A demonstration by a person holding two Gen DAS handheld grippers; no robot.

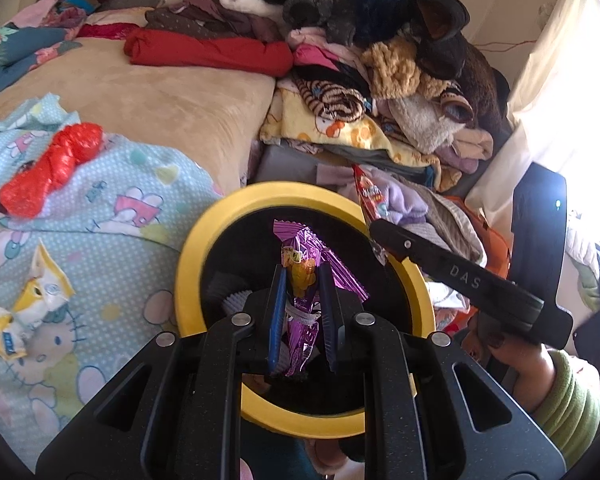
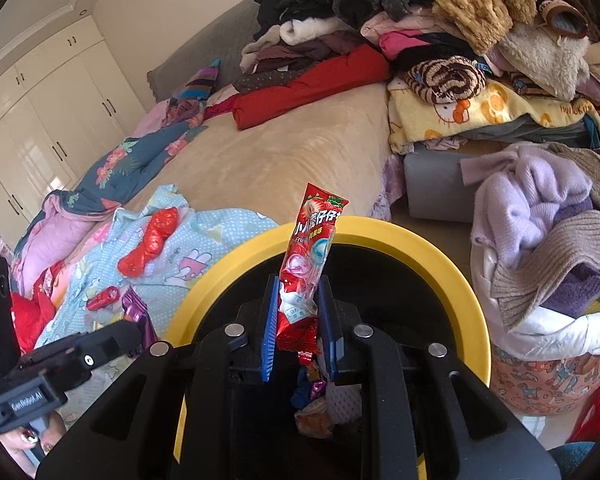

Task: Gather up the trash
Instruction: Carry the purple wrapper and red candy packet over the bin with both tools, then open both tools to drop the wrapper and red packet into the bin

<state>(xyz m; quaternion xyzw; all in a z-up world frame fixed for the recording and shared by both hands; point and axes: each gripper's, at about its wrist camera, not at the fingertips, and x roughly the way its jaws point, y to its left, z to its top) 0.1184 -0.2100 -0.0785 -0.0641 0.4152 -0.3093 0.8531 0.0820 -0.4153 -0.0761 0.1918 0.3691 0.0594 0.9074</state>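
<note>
Broadly, most of both views is filled by a bed [image 1: 160, 96] covered with a tan blanket, and a tall heap of clothes [image 1: 360, 40] is piled along its far side. A pale blue cartoon-print sheet [image 1: 112, 208] is spread over the near part of the bed. White wardrobe doors [image 2: 48, 120] are seen at the left of the right wrist view, and a bright curtained window [image 1: 572, 92] at the right of the left wrist view.

A black bin with a yellow rim [image 1: 204, 248] is placed at the bed's edge, directly under both claws. Some wrappers are seen lying at its bottom in the right wrist view. A basket heaped with lilac and white knitwear [image 2: 540, 240] is set just beside the bin.

The left claw [image 1: 303, 316] is nearly closed, and a purple foil wrapper [image 1: 320, 256] is pinched upright between its blue pads over the bin's mouth. The right claw [image 2: 299, 320] is likewise closed down on a red strawberry candy wrapper [image 2: 312, 248], which is held upright above the bin with its top over the far rim.

On the sheet, well apart from the bin, a crumpled red plastic bag [image 1: 52, 168] is left lying. Nearer the left edge, a torn yellow and white wrapper [image 1: 28, 304] is seen. A small red wrapper [image 2: 103, 298] is visible on the sheet in the right wrist view.
</note>
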